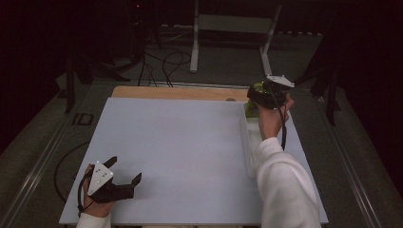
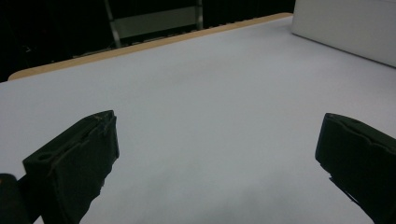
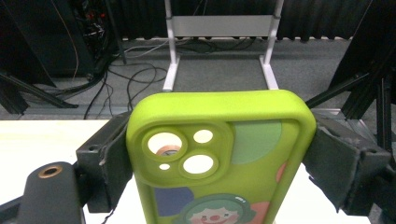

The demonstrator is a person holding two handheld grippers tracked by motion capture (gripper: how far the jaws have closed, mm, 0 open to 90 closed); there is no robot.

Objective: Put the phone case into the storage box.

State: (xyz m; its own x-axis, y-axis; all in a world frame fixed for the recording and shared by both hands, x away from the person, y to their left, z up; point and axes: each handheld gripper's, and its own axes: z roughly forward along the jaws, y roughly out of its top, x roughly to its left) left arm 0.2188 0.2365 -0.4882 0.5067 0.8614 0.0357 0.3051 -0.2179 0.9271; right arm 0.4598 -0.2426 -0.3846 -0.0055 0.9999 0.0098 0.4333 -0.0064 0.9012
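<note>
Between right gripper point(image 3: 217, 158) jaws: green phone case point(image 3: 219, 154), clamped both sides.

Dark room, grey floor point(image 1: 223, 66), white metal frame point(image 1: 233, 23), black cables point(image 1: 164, 64)

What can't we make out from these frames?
- Lime-green cartoon phone case: lower part cut off by the right gripper view's bottom edge; whether a phone sits inside is hidden.
- Long white tray: contents blocked by the white sleeve in the high view.

We see a lime-green phone case point(image 3: 219, 158), cartoon clown on its back, held upright, camera cutouts at top.
</note>
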